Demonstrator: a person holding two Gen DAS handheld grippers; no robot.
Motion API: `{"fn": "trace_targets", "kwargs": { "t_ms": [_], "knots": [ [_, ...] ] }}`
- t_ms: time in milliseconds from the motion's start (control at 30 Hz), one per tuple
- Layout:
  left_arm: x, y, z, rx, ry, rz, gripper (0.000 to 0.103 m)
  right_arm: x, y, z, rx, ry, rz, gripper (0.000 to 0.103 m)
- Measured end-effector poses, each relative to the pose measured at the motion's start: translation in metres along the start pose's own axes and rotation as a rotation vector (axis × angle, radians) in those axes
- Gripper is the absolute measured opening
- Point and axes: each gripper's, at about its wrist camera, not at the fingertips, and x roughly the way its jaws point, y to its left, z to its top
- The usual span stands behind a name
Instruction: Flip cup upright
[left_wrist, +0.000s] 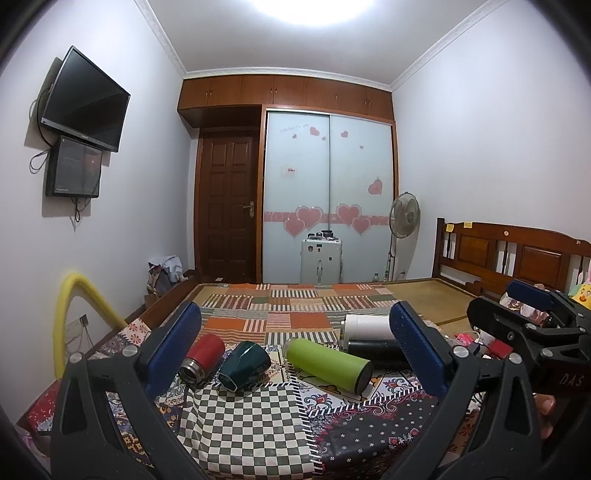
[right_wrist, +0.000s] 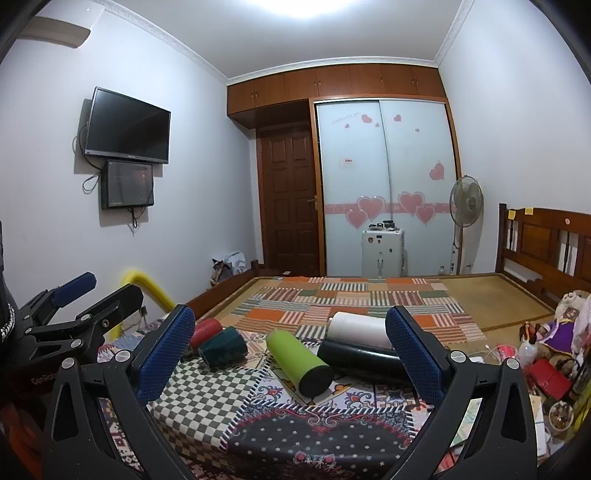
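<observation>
Green cup (left_wrist: 244, 364) lies on its side on the patchwork bed (left_wrist: 258, 413), red flask (left_wrist: 203, 357) touching at 9 o'clock. Lime flask (left_wrist: 328, 363) lies at 3 o'clock. Left tongs (left_wrist: 295, 354) and right tongs (right_wrist: 291, 354) both gape, empty.

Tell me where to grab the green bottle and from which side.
Grip the green bottle across the middle of its round body, coming down from above. It lies on its side on the bed, dark end toward the camera, sides free. Both claws are open and empty.

White letters "DAS" on the black plastic right gripper (left_wrist: 532, 314); "GenRob", cut off, on the black left gripper (right_wrist: 79, 295).
</observation>
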Motion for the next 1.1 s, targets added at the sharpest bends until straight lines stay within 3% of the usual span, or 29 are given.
{"fn": "trace_targets", "kwargs": {
  "t_ms": [400, 800, 967, 1100],
  "knots": [
    [0.049, 0.023, -0.03, 0.001, 0.085, 0.011, 0.103, 0.068, -0.013, -0.008, -0.108, 0.172, -0.038, 0.103],
    [0.107, 0.053, -0.069, -0.05, 0.179, 0.033, 0.103, 0.195, -0.008, -0.039, -0.273, 0.534, 0.09, 0.101],
    [0.12, 0.061, -0.081, -0.067, 0.202, 0.042, 0.103, 0.239, -0.01, -0.053, -0.263, 0.718, 0.203, 0.081],
    [0.124, 0.063, -0.086, -0.063, 0.207, 0.047, 0.103, 0.263, -0.009, -0.056, -0.269, 0.812, 0.258, 0.077]
  ]
}}
